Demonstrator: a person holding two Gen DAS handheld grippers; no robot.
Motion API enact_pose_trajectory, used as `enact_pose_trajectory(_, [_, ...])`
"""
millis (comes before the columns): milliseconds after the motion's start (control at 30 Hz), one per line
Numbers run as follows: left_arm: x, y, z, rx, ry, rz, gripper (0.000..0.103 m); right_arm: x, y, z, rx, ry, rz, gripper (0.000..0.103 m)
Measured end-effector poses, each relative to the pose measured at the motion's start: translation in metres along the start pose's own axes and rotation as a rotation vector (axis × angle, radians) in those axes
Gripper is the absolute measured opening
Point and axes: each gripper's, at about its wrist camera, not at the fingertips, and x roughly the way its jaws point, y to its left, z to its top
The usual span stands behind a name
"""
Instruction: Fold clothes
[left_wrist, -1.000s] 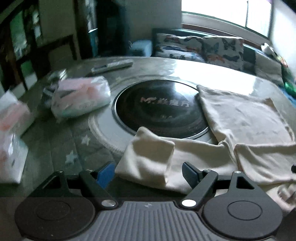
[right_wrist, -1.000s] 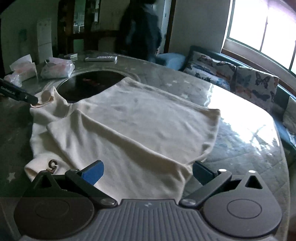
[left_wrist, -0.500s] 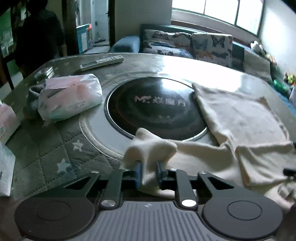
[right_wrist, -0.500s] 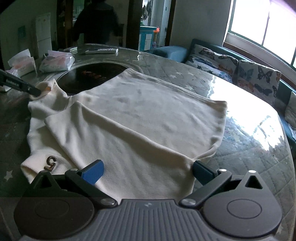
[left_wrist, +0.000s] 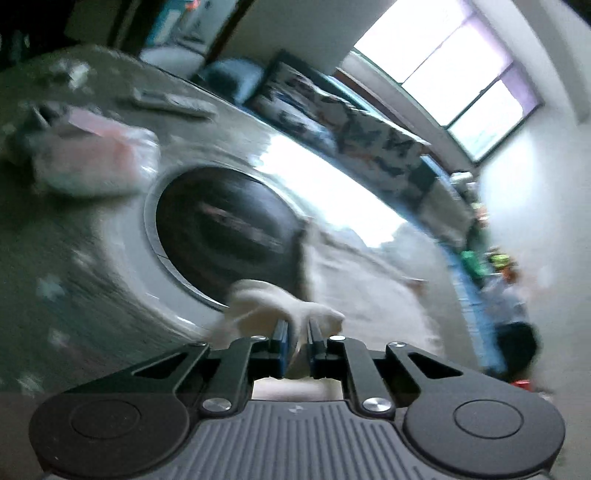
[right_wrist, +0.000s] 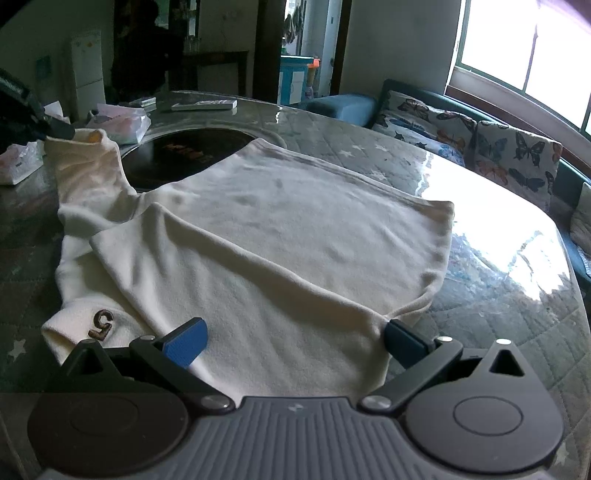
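A cream sweater (right_wrist: 280, 236) is spread across the quilted table (right_wrist: 498, 295), with its body laid flat and its far edge overlapping the rim of the round black hob (right_wrist: 177, 155) set into the tabletop. One sleeve (right_wrist: 207, 280) is seen folded over the body, running from near the collar towards the near edge. A second cuff (right_wrist: 74, 332), marked with a small brown embroidered figure (right_wrist: 101, 324), is laid at the near left corner.

The other sleeve end (left_wrist: 280, 306) is clamped between the closed blue pads (left_wrist: 282, 339) of the left gripper (left_wrist: 297, 347), and it is seen raised off the table in the right wrist view (where the cloth (right_wrist: 88, 162) rises to the dark tool at the far left). The left wrist view is tilted and blurred, so finer detail there cannot be told.

The right gripper (right_wrist: 295, 339) is held wide open just above the near hem of the sweater, with nothing between its blue pads (right_wrist: 186, 341); whether the fabric is touched cannot be told.

Beyond the hob, a plastic-wrapped pack (right_wrist: 122, 123) and a white remote control (right_wrist: 205, 105) are placed on the table. A tissue pack (right_wrist: 18, 164) is set at the left edge. A sofa with butterfly-patterned cushions (right_wrist: 509, 155) is seen under the window (right_wrist: 524, 55).
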Motion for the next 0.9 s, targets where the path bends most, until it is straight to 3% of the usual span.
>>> enact_pose_trajectory(100, [0.002,-0.023,-0.004,-0.032,0.015,-0.116,0.009,-0.004,0.0,-0.002,-0.001,-0.015,0.003,0.103])
enact_pose_trajectory(300, [0.029,-0.087,-0.019,0.003,0.08,-0.316,0.009,-0.016,-0.007,-0.005,0.03,-0.045,0.011,0.103])
enact_pose_trajectory(400, [0.053,-0.111,-0.027,0.048,0.124,-0.372,0.009,-0.023,-0.014,-0.008,0.062,-0.052,0.013,0.103])
enact_pose_trajectory(467, [0.07,-0.12,-0.032,0.072,0.159,-0.384,0.024,-0.027,-0.019,-0.01,0.083,-0.051,0.006,0.103])
enact_pose_trajectory(600, [0.088,-0.127,-0.042,0.121,0.22,-0.348,0.034,-0.035,-0.028,-0.015,0.108,-0.052,-0.02,0.103])
enact_pose_trajectory(667, [0.086,-0.124,-0.044,0.145,0.217,-0.319,0.045,-0.039,-0.032,-0.017,0.116,-0.053,-0.035,0.103])
enact_pose_trajectory(700, [0.082,-0.122,-0.044,0.16,0.204,-0.298,0.045,-0.042,-0.035,-0.017,0.119,-0.053,-0.041,0.103])
enact_pose_trajectory(900, [0.067,-0.088,-0.047,0.294,0.156,-0.059,0.047,-0.061,-0.045,-0.013,0.147,-0.084,-0.043,0.1])
